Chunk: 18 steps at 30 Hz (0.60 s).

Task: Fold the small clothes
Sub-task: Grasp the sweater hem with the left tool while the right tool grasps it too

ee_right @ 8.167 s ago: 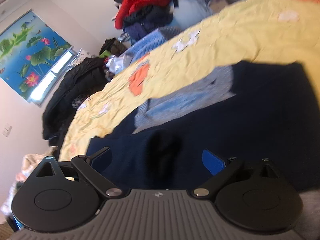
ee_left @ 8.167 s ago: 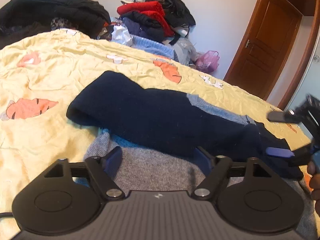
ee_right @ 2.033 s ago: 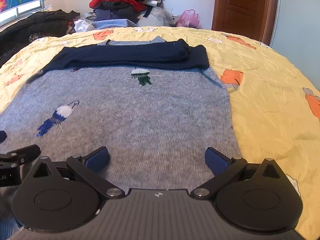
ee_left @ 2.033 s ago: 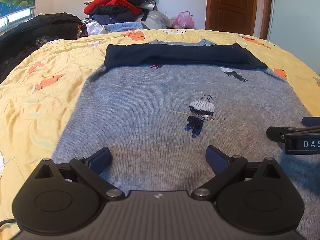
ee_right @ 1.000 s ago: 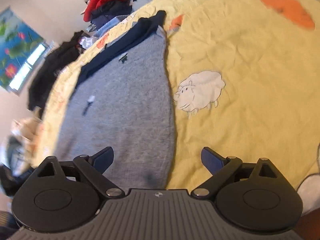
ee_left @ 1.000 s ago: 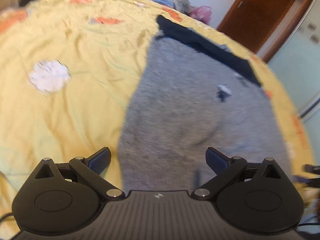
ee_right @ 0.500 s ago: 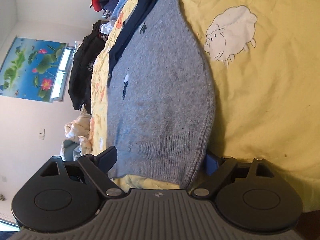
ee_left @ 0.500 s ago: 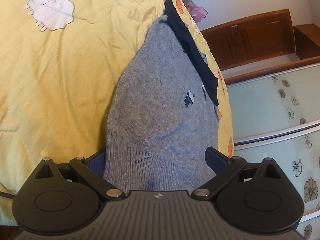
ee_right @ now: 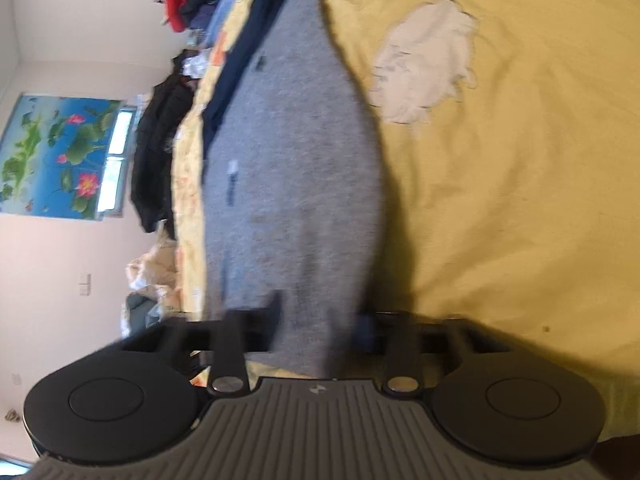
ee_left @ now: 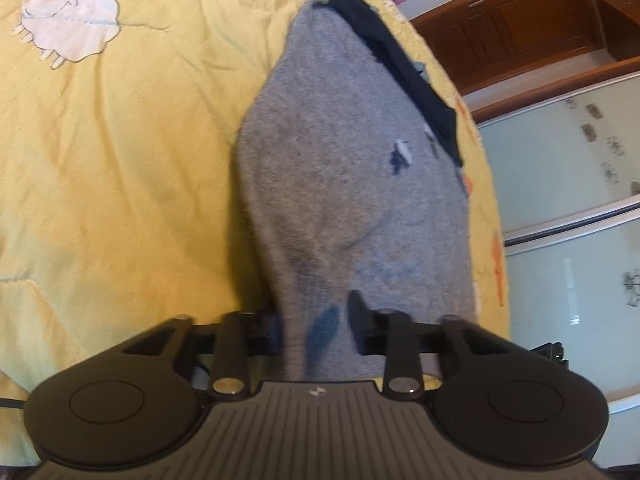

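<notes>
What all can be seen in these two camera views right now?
grey sweater: one, grey, flat on the bed, near hem in both grippers
navy sleeves: dark blue, folded across the sweater's far end
bedspread: one, yellow, white sheep prints
clothes pile: red, black, blue, far end of bed
lotus painting: one, blue-green, on wall
wooden door: one, brown
left gripper: black, jaws closing on the hem
right gripper: black, clamped on the hem
</notes>
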Each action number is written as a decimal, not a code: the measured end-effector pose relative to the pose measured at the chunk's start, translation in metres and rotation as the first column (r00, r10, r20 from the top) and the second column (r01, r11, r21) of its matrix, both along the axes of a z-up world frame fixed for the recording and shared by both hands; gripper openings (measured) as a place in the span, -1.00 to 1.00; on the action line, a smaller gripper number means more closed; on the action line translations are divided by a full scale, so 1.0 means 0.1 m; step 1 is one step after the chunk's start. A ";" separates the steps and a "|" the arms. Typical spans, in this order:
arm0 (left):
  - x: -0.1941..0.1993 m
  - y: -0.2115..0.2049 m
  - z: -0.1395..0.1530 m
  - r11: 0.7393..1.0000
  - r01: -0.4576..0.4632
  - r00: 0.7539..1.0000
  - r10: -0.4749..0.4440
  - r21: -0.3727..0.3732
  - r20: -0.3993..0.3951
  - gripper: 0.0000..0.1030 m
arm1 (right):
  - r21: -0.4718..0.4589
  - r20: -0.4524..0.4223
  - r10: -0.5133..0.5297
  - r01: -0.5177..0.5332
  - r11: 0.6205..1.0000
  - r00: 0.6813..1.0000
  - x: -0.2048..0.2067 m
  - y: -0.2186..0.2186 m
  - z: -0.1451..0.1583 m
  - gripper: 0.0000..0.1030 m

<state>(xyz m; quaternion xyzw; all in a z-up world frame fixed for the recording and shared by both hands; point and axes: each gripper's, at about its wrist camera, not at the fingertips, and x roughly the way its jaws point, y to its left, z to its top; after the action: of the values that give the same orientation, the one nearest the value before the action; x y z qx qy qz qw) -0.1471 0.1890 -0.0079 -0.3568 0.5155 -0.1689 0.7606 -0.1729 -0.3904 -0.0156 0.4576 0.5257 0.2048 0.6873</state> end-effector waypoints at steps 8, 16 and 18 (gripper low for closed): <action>0.07 -0.05 0.21 0.995 0.017 0.998 -0.023 0.103 0.053 -0.90 | 0.007 0.068 -0.011 0.011 1.000 0.998 -0.04 -0.01 0.08 -0.73; 0.65 0.03 0.96 1.000 -0.016 0.958 0.020 -0.016 0.286 -0.90 | 0.102 0.260 -0.049 0.023 0.994 0.964 0.51 -0.09 0.65 -0.72; 0.92 0.01 1.09 1.000 -0.016 0.946 0.024 -0.026 0.322 -0.90 | 0.127 0.307 -0.069 0.031 0.991 0.949 0.76 -0.14 0.77 -0.72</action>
<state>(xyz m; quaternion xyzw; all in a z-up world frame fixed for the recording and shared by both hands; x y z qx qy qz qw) -0.0548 0.1901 0.1013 -0.3383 0.3785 -0.2231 0.8322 -0.0972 -0.4040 0.0616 0.4737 0.3856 0.2881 0.7375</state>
